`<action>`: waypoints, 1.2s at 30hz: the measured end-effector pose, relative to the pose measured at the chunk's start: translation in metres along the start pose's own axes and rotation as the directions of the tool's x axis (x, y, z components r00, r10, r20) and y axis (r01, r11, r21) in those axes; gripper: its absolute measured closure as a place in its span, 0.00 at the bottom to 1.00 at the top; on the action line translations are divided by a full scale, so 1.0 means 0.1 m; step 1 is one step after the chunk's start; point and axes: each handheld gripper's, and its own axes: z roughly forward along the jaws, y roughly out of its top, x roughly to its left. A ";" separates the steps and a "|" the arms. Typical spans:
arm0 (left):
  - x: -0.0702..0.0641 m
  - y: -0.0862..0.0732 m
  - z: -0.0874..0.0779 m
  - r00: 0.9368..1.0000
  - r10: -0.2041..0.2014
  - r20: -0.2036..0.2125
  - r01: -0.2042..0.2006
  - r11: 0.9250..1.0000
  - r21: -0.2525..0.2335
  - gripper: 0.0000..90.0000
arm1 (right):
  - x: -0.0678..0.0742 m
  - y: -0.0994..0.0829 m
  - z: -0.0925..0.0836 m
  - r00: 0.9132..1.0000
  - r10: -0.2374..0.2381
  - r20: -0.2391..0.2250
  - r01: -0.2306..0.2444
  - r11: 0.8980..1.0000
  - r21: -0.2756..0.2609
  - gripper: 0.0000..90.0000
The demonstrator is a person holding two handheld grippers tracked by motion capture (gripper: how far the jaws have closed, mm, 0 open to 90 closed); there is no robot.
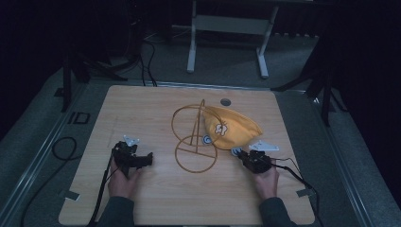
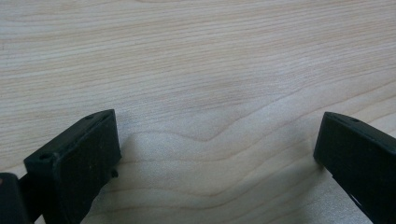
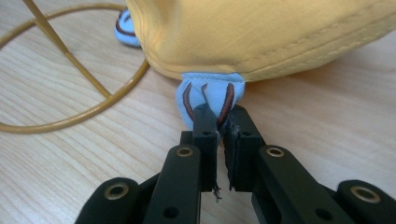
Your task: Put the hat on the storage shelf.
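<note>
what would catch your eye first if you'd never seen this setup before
The yellow hat stands out, lying right of centre on the wooden table and draped over one side of a gold wire stand made of rings. Next is the right claw, shut on a light blue tab at the hat's near edge. The left claw rests open over bare wood at the table's left.

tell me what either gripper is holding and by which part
The right gripper is shut on the yellow hat, pinching its light blue ear tab. The left gripper holds nothing.
</note>
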 end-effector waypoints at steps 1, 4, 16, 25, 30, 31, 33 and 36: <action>0.00 0.00 0.00 1.000 0.000 0.000 0.000 1.000 -0.001 0.00 | -0.01 0.01 -0.02 1.000 -0.002 -0.009 0.002 1.000 -0.013 0.93; 0.00 0.00 0.00 1.000 0.000 0.000 0.000 1.000 0.000 0.00 | -0.02 0.03 -0.07 1.000 -0.012 -0.012 0.011 0.999 -0.038 0.93; 0.00 0.00 0.00 1.000 0.000 0.000 0.000 1.000 0.001 0.00 | -0.02 0.21 -0.25 0.997 -0.072 -0.022 0.069 0.991 -0.115 0.94; 0.00 0.00 0.00 1.000 -0.002 0.000 0.002 1.000 0.000 0.00 | -0.03 0.42 -0.42 0.993 -0.113 -0.036 0.105 0.980 -0.171 0.94; 0.00 0.00 0.00 1.000 -0.003 0.001 0.003 1.000 -0.001 0.00 | -0.02 0.54 -0.54 0.990 -0.129 -0.051 0.116 0.971 -0.208 0.94; 0.00 0.00 0.00 1.000 -0.003 0.001 0.003 1.000 -0.001 0.00 | -0.02 0.57 -0.56 0.990 -0.129 -0.060 0.113 0.969 -0.218 0.94; 0.00 0.00 0.00 1.000 -0.003 0.000 0.003 1.000 -0.001 0.00 | -0.02 0.59 -0.58 0.990 -0.125 -0.069 0.107 0.968 -0.229 0.94; 0.00 0.00 0.00 1.000 -0.003 0.001 0.003 1.000 -0.001 0.00 | 0.00 0.68 -0.68 0.988 -0.138 -0.071 0.116 0.958 -0.261 0.94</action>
